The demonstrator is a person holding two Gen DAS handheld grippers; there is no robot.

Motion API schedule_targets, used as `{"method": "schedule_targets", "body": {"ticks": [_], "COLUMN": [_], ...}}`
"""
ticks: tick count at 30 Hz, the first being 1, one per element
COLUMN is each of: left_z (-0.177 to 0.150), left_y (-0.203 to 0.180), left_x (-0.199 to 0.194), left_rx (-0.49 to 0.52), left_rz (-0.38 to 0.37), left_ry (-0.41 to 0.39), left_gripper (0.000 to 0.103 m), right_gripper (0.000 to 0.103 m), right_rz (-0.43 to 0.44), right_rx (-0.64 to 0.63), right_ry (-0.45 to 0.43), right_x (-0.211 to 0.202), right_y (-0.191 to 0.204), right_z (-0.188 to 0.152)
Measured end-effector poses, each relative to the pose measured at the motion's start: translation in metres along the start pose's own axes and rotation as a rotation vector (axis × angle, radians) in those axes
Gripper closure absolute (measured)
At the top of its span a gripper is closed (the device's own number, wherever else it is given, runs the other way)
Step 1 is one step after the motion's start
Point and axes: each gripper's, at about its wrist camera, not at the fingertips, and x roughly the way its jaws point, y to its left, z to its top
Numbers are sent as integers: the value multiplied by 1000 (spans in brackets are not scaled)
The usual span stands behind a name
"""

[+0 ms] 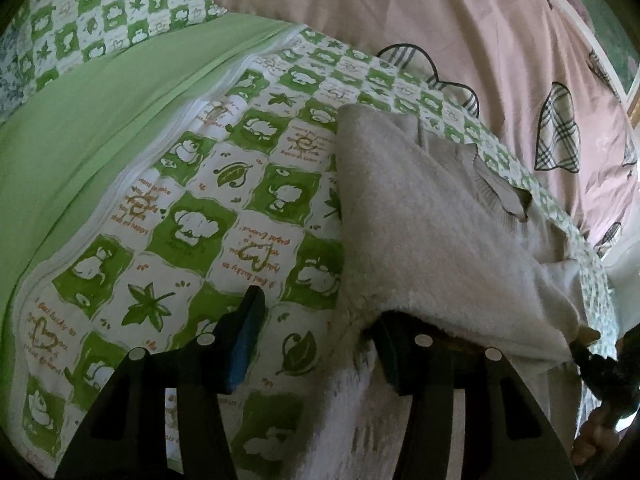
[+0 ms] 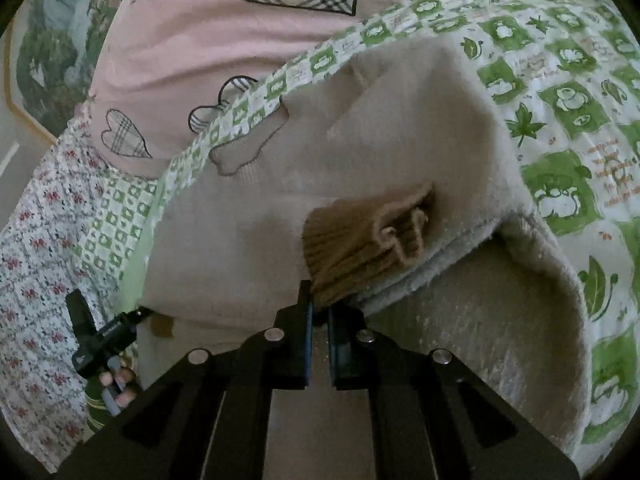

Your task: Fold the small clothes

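The small beige fleecy knit garment (image 2: pixel 400 128) lies on the bed, spread over the green-and-white checked quilt with leaf and animal prints (image 1: pixel 192 208), and one edge of it is lifted off the quilt and doubled toward you. A brown ribbed cuff (image 2: pixel 368 240) rests on top of the fold. Your right hand-held gripper (image 2: pixel 319 312) is closed to a narrow slit and pinches the near end of that cuff together with the garment's edge. Your left hand-held gripper (image 1: pixel 320 316) stands wide apart: one blue-padded finger (image 1: pixel 244 340) hangs clear over the quilt, the other is tucked under the raised fleece edge. Beyond the garment lies a pink cover with plaid heart patches (image 1: pixel 460 20), and beside the quilt a plain green sheet (image 1: pixel 100 112).
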Motion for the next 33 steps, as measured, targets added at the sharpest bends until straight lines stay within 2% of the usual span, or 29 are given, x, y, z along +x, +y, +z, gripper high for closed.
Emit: {"method": "schedule_targets", "body": {"ticks": [4, 5, 7, 8, 11, 13, 16, 19, 21, 23, 25, 26, 30, 31, 32, 33], "left_z": [-1, -1, -2, -2, -2, -2, -2, -1, -1, 4, 15, 20, 41, 45, 47, 50], "left_y": [2, 1, -1, -1, 2, 3, 2, 3, 5, 6, 5, 4, -3, -5, -8, -11], "left_x": [0, 1, 1, 1, 1, 2, 1, -4, -12, -23, -26, -23, 6, 18, 28, 37], "left_rx": [-2, -2, 5, 5, -6, -9, -1, 31, 47, 63, 72, 71, 49, 41, 37, 37], "left_rz": [-3, 0, 9, 9, -2, -4, -7, -49, -117, -199, -240, -243, -207, -207, -212, -212], "left_ry": [4, 5, 4, 4, 5, 6, 17, 48, 64, 66, 65, 76, 127, 151, 172, 184], "left_gripper": [50, 50, 50, 50, 50, 50, 50, 51, 51, 50, 41, 34, 33, 33, 33, 33], "right_gripper": [74, 74, 76, 91, 93, 93, 93, 88, 73, 48, 40, 40, 41, 56, 81, 92], "right_rz": [47, 56, 59, 54, 100, 74, -11, 3, 32, 100, 144, 147, 89, 80, 51, 26], "right_rx": [78, 107, 133, 109, 12, -64, -62, 5, 35, 57, 73, 87, 127, 116, 85, 58], "right_ry": [-26, -37, -56, -78, -200, -241, -114, -28, -24, -50, -71, -70, -1, 9, 18, 18], "right_x": [-4, -5, -6, -10, -32, -42, -23, -11, -13, -20, -24, -23, 0, 3, 5, 5], "right_y": [-8, -12, -12, -8, 13, 25, 16, -5, -15, -21, -23, -26, -27, -25, -20, -16], "right_z": [5, 8, 14, 18, 22, 20, 16, 6, 4, 7, 15, 20, 37, 38, 40, 42]}}
